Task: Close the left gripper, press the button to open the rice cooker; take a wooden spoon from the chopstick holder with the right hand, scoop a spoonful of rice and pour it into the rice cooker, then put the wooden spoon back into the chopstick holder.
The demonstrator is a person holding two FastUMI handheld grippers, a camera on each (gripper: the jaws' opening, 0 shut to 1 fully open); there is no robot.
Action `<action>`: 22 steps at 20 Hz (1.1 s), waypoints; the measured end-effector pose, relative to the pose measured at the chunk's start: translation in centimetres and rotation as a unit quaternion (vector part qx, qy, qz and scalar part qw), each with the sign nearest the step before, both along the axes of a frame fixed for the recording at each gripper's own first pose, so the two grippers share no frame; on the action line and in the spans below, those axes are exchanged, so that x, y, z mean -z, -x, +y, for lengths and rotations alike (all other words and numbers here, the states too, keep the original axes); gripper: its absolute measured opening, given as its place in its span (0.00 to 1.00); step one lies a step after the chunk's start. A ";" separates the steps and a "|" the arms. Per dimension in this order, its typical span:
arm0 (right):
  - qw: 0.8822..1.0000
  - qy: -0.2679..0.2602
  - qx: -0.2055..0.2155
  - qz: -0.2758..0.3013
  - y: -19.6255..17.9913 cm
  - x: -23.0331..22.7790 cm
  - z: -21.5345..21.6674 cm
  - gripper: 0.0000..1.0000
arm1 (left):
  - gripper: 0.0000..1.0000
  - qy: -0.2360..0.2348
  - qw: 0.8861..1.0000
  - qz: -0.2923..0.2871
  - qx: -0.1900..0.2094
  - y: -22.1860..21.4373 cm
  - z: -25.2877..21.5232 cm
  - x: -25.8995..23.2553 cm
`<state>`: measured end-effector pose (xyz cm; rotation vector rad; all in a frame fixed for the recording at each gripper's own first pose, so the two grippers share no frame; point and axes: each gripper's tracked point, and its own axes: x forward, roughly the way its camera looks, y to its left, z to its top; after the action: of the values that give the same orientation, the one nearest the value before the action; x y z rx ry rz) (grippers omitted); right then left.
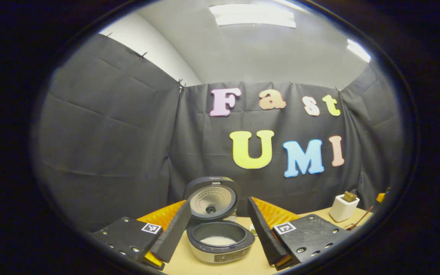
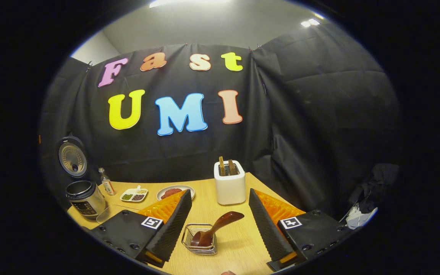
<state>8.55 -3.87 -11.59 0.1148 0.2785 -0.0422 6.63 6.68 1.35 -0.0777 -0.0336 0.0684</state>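
Note:
The rice cooker (image 1: 220, 254) stands open in the left gripper view, its lid (image 1: 212, 198) raised and white rice (image 1: 218, 240) in the pot. My left gripper (image 1: 219, 202) is open, one finger on each side of the cooker and apart from it. In the right gripper view a dark wooden spoon (image 2: 216, 227) rests in a small wire chopstick holder (image 2: 188, 233), bowl down and handle tilted up to the right. My right gripper (image 2: 219, 192) is open, with the holder low between its fingers and nothing held. The open cooker (image 2: 84, 200) also stands at the table's far left.
A white toaster (image 2: 228, 187) with two slices stands behind the holder. Near the cooker are a small bottle (image 2: 107, 186), a divided dish of beans (image 2: 134, 195), a plate (image 2: 176, 191) with something red, and a clear container (image 2: 113, 213). The toaster (image 1: 343, 207) also shows at the right.

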 end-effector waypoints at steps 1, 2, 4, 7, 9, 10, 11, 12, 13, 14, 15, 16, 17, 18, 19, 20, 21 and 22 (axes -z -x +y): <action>1.000 -0.006 0.001 0.010 -0.3 0.8 -0.1 0.96 | 0.87 -0.003 1.000 0.002 -0.004 0.4 0.4 0.0; 1.000 -0.011 0.002 0.021 -0.5 1.8 -0.1 0.93 | 0.87 -0.006 1.000 0.003 -0.008 0.7 0.7 0.1; 0.999 -0.019 0.005 0.041 -1.0 3.5 -0.4 0.98 | 0.87 -0.013 1.000 0.004 -0.015 1.3 1.2 -0.1; 0.997 -0.036 0.008 0.070 -1.4 5.9 -0.3 0.98 | 0.87 -0.020 1.000 0.005 -0.021 1.7 1.5 -0.2; 0.995 -0.055 0.005 0.089 -1.6 7.3 0.2 0.93 | 0.87 -0.026 0.999 0.007 -0.024 1.8 1.6 -0.2; 0.993 -0.066 0.004 0.099 -1.7 8.0 0.5 0.98 | 0.87 -0.028 0.999 0.009 -0.025 2.0 1.7 -0.1; 0.991 -0.078 0.002 0.108 -1.8 8.6 0.8 0.98 | 0.87 -0.030 0.999 0.010 -0.026 2.0 1.8 -0.2; 0.989 -0.088 0.003 0.117 -1.9 9.2 1.1 0.98 | 0.87 -0.033 0.999 0.012 -0.029 2.1 1.9 0.0; 0.987 -0.097 0.003 0.127 -1.9 9.7 1.3 0.89 | 0.87 -0.035 0.999 0.013 -0.031 2.3 2.1 0.0; 0.985 -0.105 0.002 0.134 -2.1 10.3 1.7 0.96 | 0.87 -0.037 0.999 0.013 -0.032 2.3 2.3 0.0; 0.984 -0.112 0.000 0.140 -2.2 10.6 2.0 0.83 | 0.87 -0.039 0.999 0.013 -0.034 2.3 2.5 -0.1; 0.982 -0.119 -0.003 0.148 -2.4 11.2 2.3 0.88 | 0.87 -0.042 0.998 0.014 -0.037 2.4 2.6 -0.1; 0.980 -0.123 -0.005 0.155 -2.5 11.7 2.7 0.81 | 0.87 -0.046 0.998 0.016 -0.039 2.6 2.8 -0.1; 0.979 -0.129 -0.007 0.160 -2.5 12.2 2.9 0.88 | 0.86 -0.050 0.998 0.018 -0.042 2.8 3.1 0.1; 0.977 -0.134 -0.005 0.165 -2.6 12.4 3.0 0.78 | 0.86 -0.053 0.997 0.018 -0.044 2.9 3.3 0.1; 0.975 -0.140 -0.003 0.170 -3.0 13.1 3.1 0.72 | 0.87 -0.055 0.997 0.019 -0.045 3.0 3.5 0.0; 0.973 -0.149 -0.003 0.175 -2.7 12.9 3.3 0.47 | 0.87 -0.057 0.997 0.019 -0.046 3.1 3.7 0.0; 0.971 -0.155 -0.007 0.180 -2.8 13.2 3.8 0.36 | 0.87 -0.058 0.997 0.019 -0.047 3.3 3.9 0.0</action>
<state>11.33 -0.06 -24.81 0.4189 0.6485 -0.0044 3.33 10.57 1.38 0.0420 -0.0040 0.1613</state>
